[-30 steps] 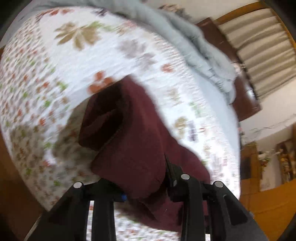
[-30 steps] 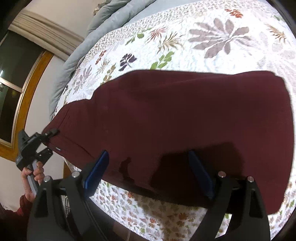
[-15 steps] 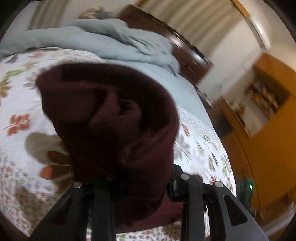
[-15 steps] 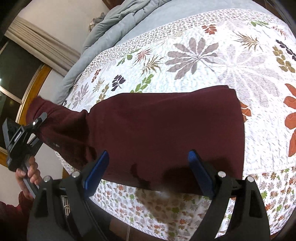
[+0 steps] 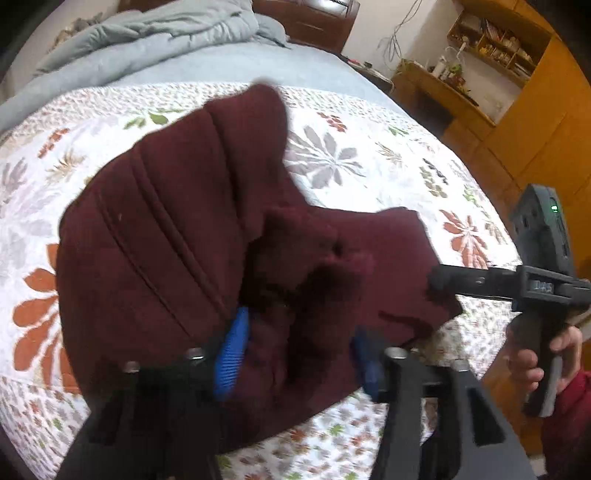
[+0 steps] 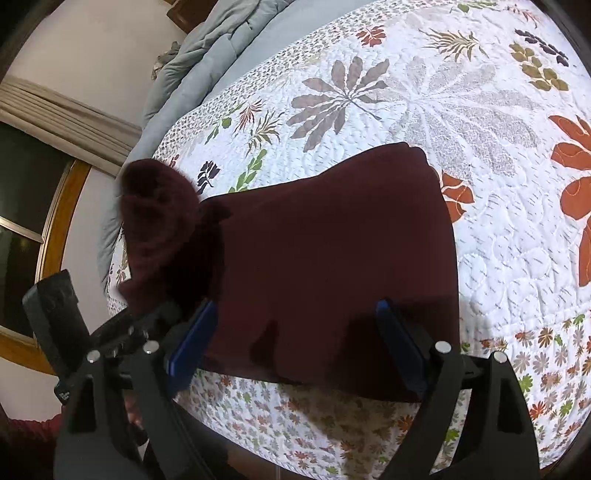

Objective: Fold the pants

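Dark maroon pants (image 6: 332,258) lie on the flowered quilt near the bed's front edge. My left gripper (image 5: 295,354) has its blue pads spread with maroon cloth bunched between them, and a lifted flap of the pants (image 5: 166,240) drapes over it. In the right wrist view the left gripper (image 6: 122,332) holds that raised end (image 6: 162,221) over the pants' left part. My right gripper (image 6: 295,339) is open, low over the front edge of the pants, with nothing gripped. It also shows in the left wrist view (image 5: 439,280) at the pants' right edge.
The white flowered quilt (image 6: 443,92) covers the bed. A grey-blue duvet (image 5: 147,33) is piled at the head. A dark wooden headboard (image 5: 306,18), wooden shelves and cabinet (image 5: 517,74) stand at the right. A window with curtain (image 6: 33,166) is at the left.
My left gripper has swung the lifted end of the pants across toward the right gripper, and its jaws have spread. The flat part of the pants looks shorter. The right gripper has stayed open.
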